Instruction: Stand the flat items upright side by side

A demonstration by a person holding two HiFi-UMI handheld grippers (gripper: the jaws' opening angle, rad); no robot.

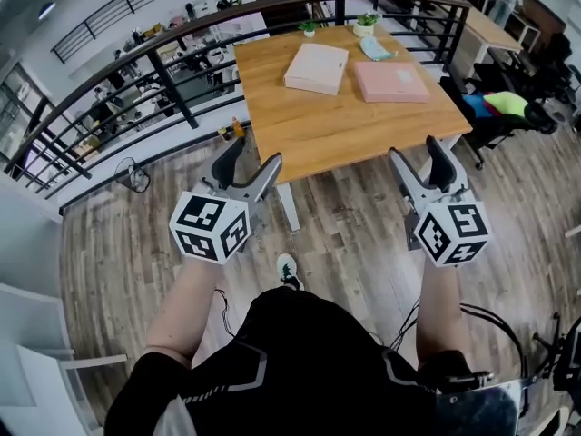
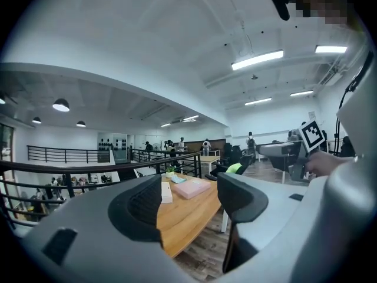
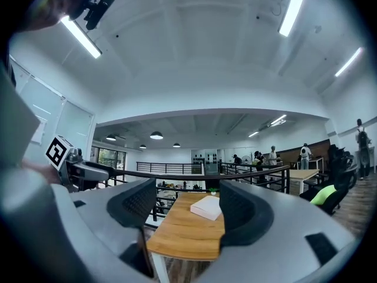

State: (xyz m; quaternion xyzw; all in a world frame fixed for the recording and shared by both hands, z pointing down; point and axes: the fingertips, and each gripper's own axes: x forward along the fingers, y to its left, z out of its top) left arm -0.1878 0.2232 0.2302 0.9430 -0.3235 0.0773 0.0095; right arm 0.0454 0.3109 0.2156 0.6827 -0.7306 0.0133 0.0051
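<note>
While the left gripper (image 1: 252,162) and the right gripper (image 1: 418,153) hang in front of the person over the wood-plank floor (image 1: 354,243), short of the near edge of the wooden table (image 1: 336,121), both have their jaws spread wide with nothing between the pads. The gripper views confirm this: only the distant tabletop shows through each gap. The task's two things lie flat on the far half of the table, well apart from both grippers. The cream flat item (image 1: 316,68) is on the left, turned slightly askew. The pink flat item (image 1: 391,82) is to its right, near it but not touching. Behind them, along the far edge, stand two small potted plants (image 1: 309,27) (image 1: 366,21), and a pale blue soft thing (image 1: 375,50) lies just beyond the pink item. A dark metal railing (image 1: 182,39) curves around the far and left sides of the table, with a lower floor of desks visible beyond it. To the table's right is a black office chair (image 1: 504,107) with something yellow-green draped on it, and a small fan (image 1: 133,175) stands on the floor at the left by the railing. Between the grippers and the flat items lies only bare tabletop. One shoe (image 1: 287,269) of the person shows below the table edge, beside a white table leg (image 1: 289,207).
</note>
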